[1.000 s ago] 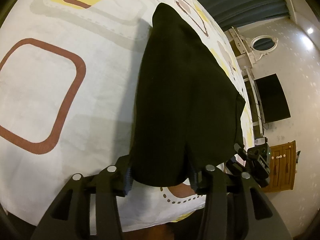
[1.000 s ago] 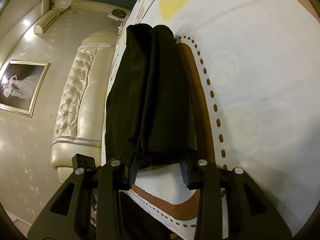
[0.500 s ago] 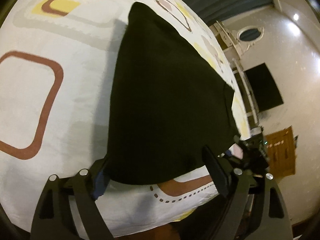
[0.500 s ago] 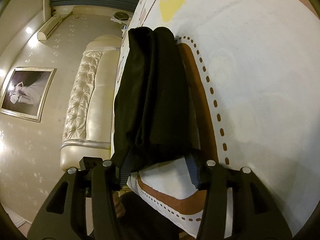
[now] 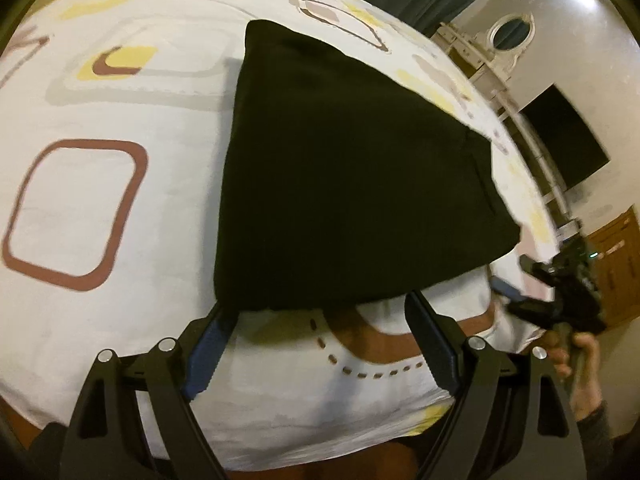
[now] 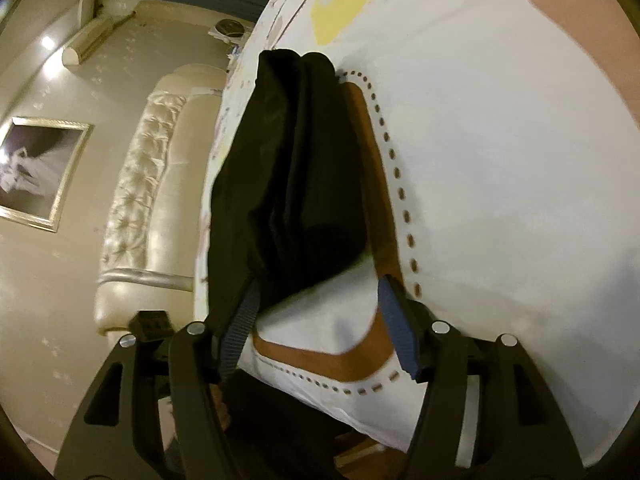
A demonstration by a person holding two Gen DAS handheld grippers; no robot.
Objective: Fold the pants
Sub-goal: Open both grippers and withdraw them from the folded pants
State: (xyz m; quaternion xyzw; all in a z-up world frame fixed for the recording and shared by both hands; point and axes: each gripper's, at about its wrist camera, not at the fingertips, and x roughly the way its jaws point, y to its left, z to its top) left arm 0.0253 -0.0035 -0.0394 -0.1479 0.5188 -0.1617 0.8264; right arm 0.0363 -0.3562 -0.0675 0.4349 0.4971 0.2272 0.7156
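Observation:
Black folded pants lie flat on the white patterned bedsheet. My left gripper stands wide open just short of their near edge, and neither pad presses the cloth. In the right wrist view the pants run away from me as a narrow stack of layers. My right gripper has its jaws opening; the near end of the pants lies between them, close to the left finger, and is not pinched. The right gripper, in a hand, also shows at the right of the left wrist view.
The bed's near edge runs just under both grippers. A cream tufted headboard and a framed picture stand beyond the bed's side. A dark screen, an oval mirror and a wooden cabinet line the far wall.
Both grippers let go of the pants' near edge, opened and drew back a little. The pants now lie loose on the sheet; the left view has rolled and shifted.

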